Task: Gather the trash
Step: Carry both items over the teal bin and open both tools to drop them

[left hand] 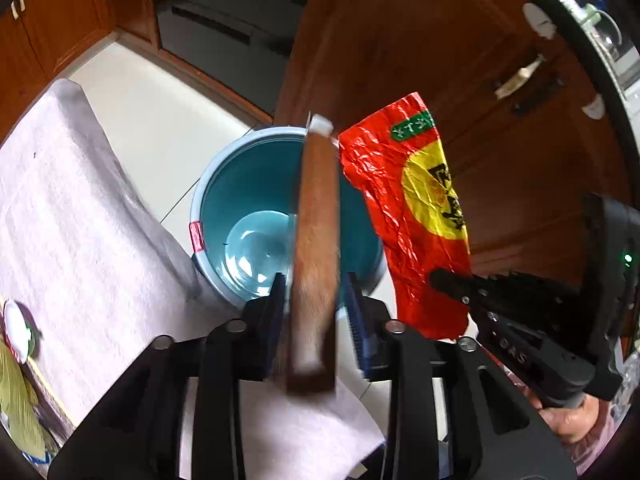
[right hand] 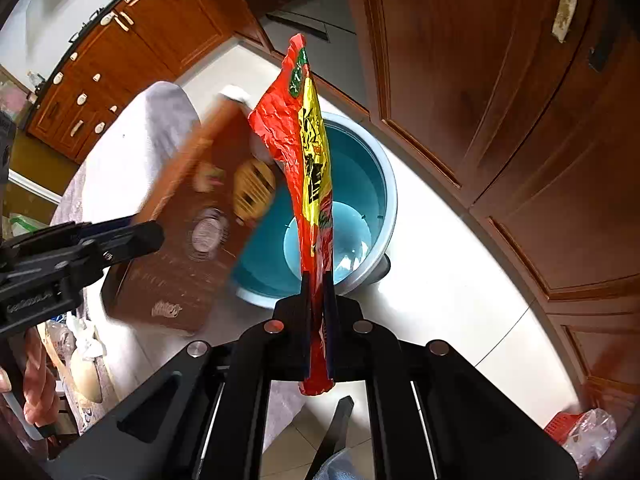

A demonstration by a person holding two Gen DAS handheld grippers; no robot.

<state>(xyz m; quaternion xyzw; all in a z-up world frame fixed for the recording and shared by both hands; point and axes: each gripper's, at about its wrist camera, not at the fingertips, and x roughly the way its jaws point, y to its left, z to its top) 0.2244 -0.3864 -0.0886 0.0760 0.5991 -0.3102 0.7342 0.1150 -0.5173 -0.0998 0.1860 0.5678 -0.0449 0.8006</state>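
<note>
Left gripper (left hand: pixel 316 312) jaws spread, brown carton (left hand: pixel 314 256) between them, blurred, pads off its sides, above the blue bin (left hand: pixel 212 184); right gripper (right hand: pixel 318 280) jaws pressed together, pinching red wrapper (right hand: pixel 308 152) over the same bin (right hand: pixel 384 184); bin sits on pale floor (right hand: pixel 440 280) beside cloth-covered bench (left hand: pixel 72 220).

Both views are bright and evenly lit, seemingly by daylight. The pale floor tiles (right hand: pixel 440 280) glare almost white at centre and right of the right wrist view. Glints shine inside the blue bin (left hand: pixel 256 184). The brown carton (right hand: pixel 192 216) is smeared by motion blur in both views, while the red wrapper (left hand: pixel 416 208) stays crisp. Fisheye distortion bends the wooden cabinets (right hand: pixel 500 100) near the edges, and the corners fall to black.
</note>
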